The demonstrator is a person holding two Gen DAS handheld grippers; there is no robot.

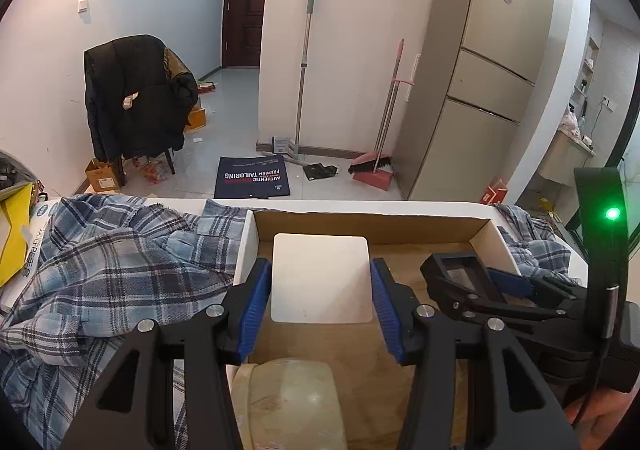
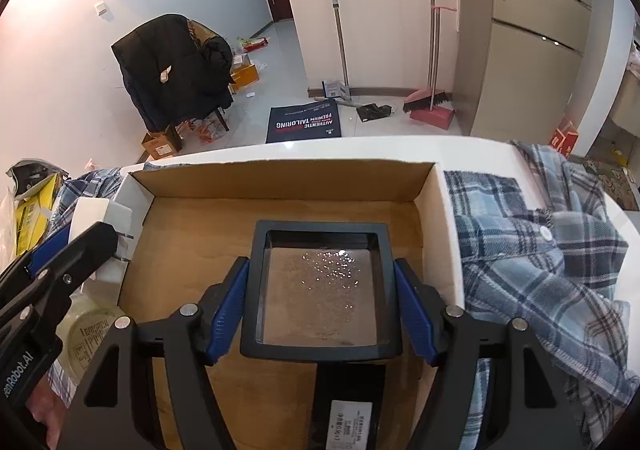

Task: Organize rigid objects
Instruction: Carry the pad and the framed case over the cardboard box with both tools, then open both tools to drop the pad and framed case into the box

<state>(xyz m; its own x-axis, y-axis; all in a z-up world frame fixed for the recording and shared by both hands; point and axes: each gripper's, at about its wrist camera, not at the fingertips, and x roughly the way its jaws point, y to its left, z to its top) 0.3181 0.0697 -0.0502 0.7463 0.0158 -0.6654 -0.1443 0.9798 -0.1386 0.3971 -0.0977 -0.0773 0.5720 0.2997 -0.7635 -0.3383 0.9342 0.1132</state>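
Note:
My left gripper (image 1: 320,298) is shut on a flat white square box (image 1: 321,279), held over the left part of an open cardboard box (image 1: 360,224). My right gripper (image 2: 322,304) is shut on a black square frame box (image 2: 322,290) with a clear, glittery window, held inside the cardboard box (image 2: 288,182). The right gripper with the black box (image 1: 460,270) shows at the right of the left wrist view. The left gripper (image 2: 72,242) and the white box (image 2: 104,216) show at the left edge of the right wrist view. A round pale lidded container (image 1: 292,402) lies below the left gripper.
A blue plaid shirt (image 1: 112,258) lies on the white table on both sides of the cardboard box (image 2: 540,258). Yellow packaging (image 1: 16,226) sits at the far left. Beyond the table are a chair with a black jacket (image 1: 136,98), brooms and a fridge (image 1: 492,50).

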